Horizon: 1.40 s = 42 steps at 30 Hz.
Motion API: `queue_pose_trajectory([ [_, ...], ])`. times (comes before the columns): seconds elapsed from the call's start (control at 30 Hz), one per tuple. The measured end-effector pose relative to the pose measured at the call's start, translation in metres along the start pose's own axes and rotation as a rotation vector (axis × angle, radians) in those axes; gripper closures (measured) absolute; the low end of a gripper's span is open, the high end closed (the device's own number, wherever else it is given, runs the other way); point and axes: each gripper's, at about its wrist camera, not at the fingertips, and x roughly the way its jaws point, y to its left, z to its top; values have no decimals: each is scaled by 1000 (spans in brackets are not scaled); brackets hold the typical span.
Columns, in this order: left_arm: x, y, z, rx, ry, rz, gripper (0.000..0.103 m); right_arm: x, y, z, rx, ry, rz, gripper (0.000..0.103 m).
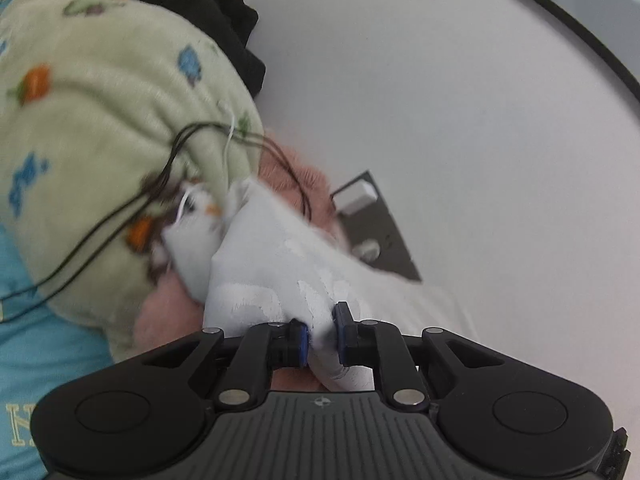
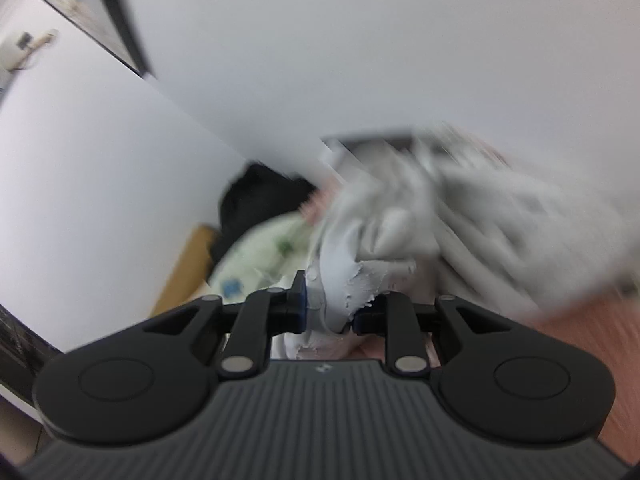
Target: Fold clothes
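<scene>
A white garment [image 1: 276, 280] with a faint woven pattern stretches forward from my left gripper [image 1: 320, 336], whose blue pads are shut on a bunched fold of it. The same white garment [image 2: 400, 232] appears blurred in the right wrist view, crumpled and spreading to the right. My right gripper [image 2: 330, 308] is shut on its edge. The cloth hangs lifted above a pink fleece piece [image 1: 296, 176].
A pale green printed blanket [image 1: 112, 120] with thin dark cords over it lies left, a black garment [image 1: 224, 16] behind it, turquoise fabric [image 1: 40, 344] at lower left. A grey wall plate with switches [image 1: 372, 224] sits on the white wall [image 1: 480, 120]. A wooden edge [image 2: 188, 264] shows by the wall.
</scene>
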Motion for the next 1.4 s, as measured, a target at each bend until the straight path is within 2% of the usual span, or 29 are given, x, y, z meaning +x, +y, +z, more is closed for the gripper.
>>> queue_pose_trajectory([
  [0.13,-1,12,-18,59,13,14,87,-5,-26,-20,30,32,9,78],
  [0.3,-15,2,-12,136,11,78,77,-17,-25,-19,15,52,-55,77],
  [0.33,-23,-2,-10,156,8,89,73,-22,-22,-19,16,53,-75,77],
  [0.37,-33,-11,-13,181,9,90,64,-28,-18,-18,8,52,-88,77],
  [0.47,-64,-35,-19,258,10,96,53,-57,1,-21,-102,43,-116,76],
  [0.5,-74,-43,-22,281,0,106,50,-67,6,-22,-138,38,-125,77],
  [0.57,-99,-60,-29,322,-39,128,35,-86,16,-26,-188,31,-117,76],
  [0.6,-112,-68,-33,342,-62,135,31,-95,21,-28,-213,31,-105,76],
  [0.63,-125,-76,-37,366,-87,142,22,-105,28,-31,-245,29,-97,70],
  [0.67,-138,-85,-42,394,-111,156,16,-114,34,-35,-280,21,-89,52],
  [0.7,-153,-95,-49,426,-135,174,13,-123,40,-38,-313,6,-82,40],
  [0.73,-165,-104,-55,459,-157,193,6,-132,45,-43,-341,-13,-72,19],
  [0.77,-178,-113,-61,486,-180,209,0,-143,51,-48,-367,-33,-62,14],
  [1.03,-255,-149,-129,647,-314,257,0,-214,79,-98,-577,-142,-12,16],
  [1.27,-299,-152,-205,737,-442,273,0,-259,83,-145,-709,-257,-19,16],
  [1.4,-314,-147,-233,736,-506,282,0,-276,82,-165,-761,-315,-31,16],
])
